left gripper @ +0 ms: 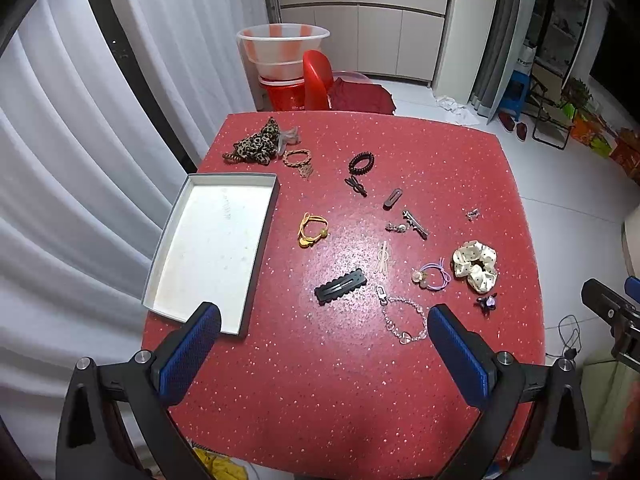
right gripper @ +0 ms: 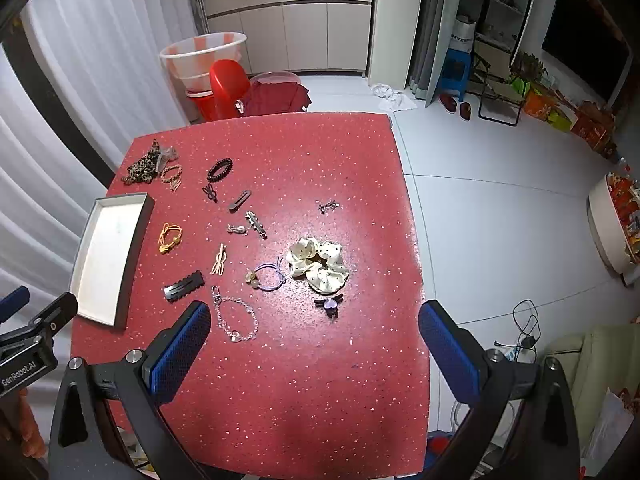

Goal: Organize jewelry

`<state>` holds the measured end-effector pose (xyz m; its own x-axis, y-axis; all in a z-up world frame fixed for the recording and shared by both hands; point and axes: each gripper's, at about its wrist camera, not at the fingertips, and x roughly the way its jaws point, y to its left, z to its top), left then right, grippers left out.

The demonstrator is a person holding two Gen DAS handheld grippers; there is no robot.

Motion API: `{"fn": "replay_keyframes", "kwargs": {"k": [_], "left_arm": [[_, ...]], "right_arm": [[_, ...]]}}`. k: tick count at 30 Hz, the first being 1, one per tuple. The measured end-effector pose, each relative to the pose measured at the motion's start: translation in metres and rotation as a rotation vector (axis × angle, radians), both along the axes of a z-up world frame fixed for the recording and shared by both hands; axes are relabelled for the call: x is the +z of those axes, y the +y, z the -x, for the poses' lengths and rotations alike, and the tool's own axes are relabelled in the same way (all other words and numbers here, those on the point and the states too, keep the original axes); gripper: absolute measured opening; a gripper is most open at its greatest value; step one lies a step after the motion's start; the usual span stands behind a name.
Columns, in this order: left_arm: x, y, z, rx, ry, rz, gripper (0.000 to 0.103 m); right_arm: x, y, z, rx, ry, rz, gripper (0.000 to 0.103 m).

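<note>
Red table, near edge cut off, tiny clips indistinct

left claw and right claw both gape, holding nothing.

Your left gripper and right gripper have black frames, silver screws, and blue textured pads; white lettering, seemingly "GenRobot.AI", marks the left one's side.

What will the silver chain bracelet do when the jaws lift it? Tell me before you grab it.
The silver chain bracelet lies in a loose curved loop of small links, so it will probably sag and dangle. Thin and flat on the red table, it may slip out of a shallow pinch. It looks light.
</note>
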<state>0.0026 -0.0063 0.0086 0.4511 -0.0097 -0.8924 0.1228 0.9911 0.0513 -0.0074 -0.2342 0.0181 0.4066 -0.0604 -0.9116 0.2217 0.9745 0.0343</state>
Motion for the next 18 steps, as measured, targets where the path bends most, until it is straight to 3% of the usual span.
{"fn": "replay_keyframes", "kwargs": {"k": [18], "left_arm": [[-0.0009, 0.003, 0.0004, 0.003, 0.01, -0.01, 0.103]], "right_arm": [[-0.003, 0.003, 0.0025, 0.002, 0.004, -0.001, 0.103]]}}
